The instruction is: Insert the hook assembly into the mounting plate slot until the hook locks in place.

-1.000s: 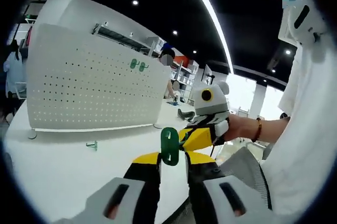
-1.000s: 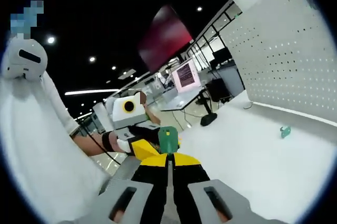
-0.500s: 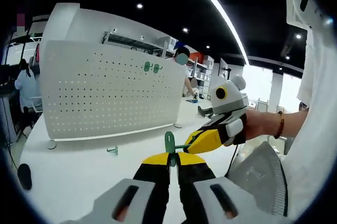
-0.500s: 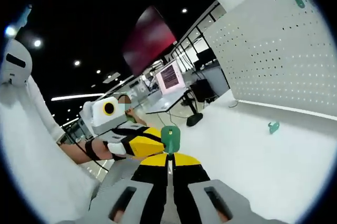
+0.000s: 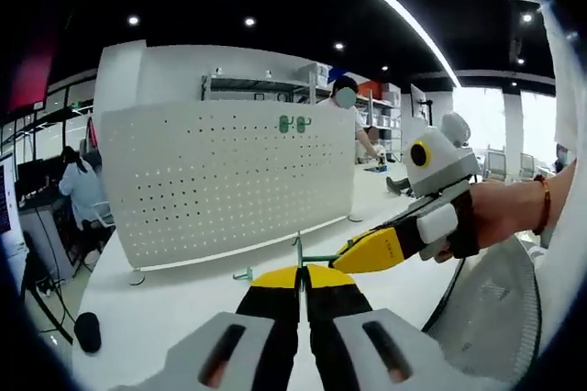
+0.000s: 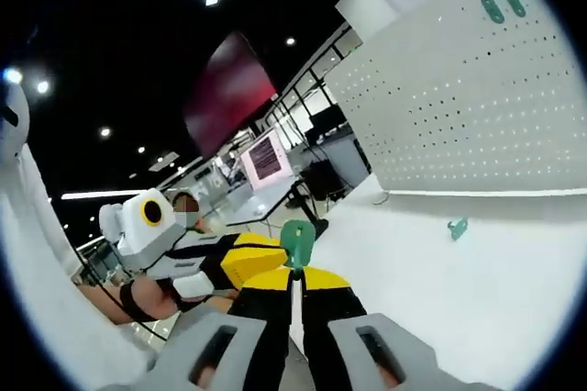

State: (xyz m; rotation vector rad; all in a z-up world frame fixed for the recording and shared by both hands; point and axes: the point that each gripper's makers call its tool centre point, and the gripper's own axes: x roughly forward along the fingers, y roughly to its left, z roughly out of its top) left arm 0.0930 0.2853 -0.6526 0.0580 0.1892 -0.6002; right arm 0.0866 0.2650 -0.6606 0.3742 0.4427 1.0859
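Left tool point(image 5: 300, 273): jaws together, clamped on a thin green hook piece point(image 5: 297, 249) that stands up edge-on from the tips.
Right tool point(image 6: 293, 273): jaws together, clamped on a green plate piece point(image 6: 298, 240), flat face toward the camera; in the left gripper view it comes in from 3 o'clock, its tip meeting the hook piece.
Join: whether the two green parts are already mated — cannot tell.
Mounting board: white perforated panel point(image 5: 229, 180) upright on the surface point(image 5: 165, 304), at 12 o'clock from the left tool, well apart.
On the board: two green hooks point(image 5: 293, 123) near its top edge.
Spare: a loose green hook point(image 6: 456, 227) on the surface by the panel's foot.
Key relation: both tools about equally far from the panel — the held piece's long axis stands upright, roughly parallel to the panel face.
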